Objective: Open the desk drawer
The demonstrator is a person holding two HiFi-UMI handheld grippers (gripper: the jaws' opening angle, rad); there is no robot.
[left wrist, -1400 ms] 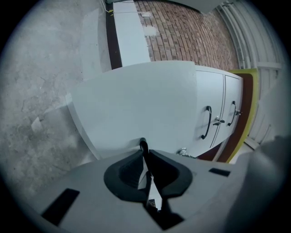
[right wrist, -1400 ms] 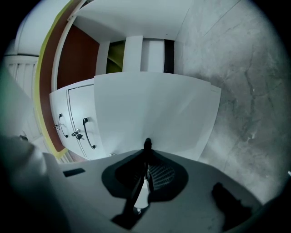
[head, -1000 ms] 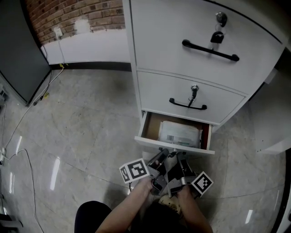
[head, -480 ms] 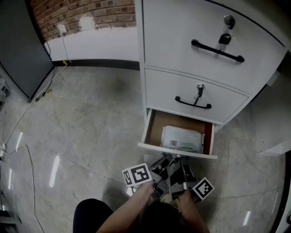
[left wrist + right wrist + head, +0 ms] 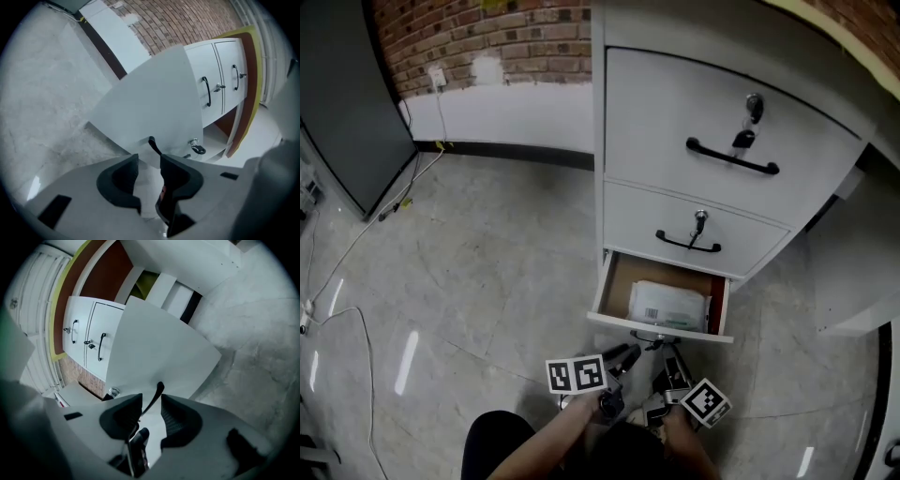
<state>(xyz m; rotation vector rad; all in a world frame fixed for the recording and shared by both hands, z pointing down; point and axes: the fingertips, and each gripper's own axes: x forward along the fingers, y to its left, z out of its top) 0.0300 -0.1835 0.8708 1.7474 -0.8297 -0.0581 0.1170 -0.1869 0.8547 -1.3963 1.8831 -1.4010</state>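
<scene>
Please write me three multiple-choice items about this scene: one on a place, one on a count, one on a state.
1. Where does the white package lie? A on a chair; B on a shelf; C in the bottom drawer.
2. How many drawers stand one above another? A two; B three; C five.
3. The bottom drawer is: A pulled open; B shut; C taken out altogether.

Answers:
1 C: the package lies inside that drawer.
2 B: top drawer, middle drawer and the bottom one.
3 A: its inside shows from above.
</scene>
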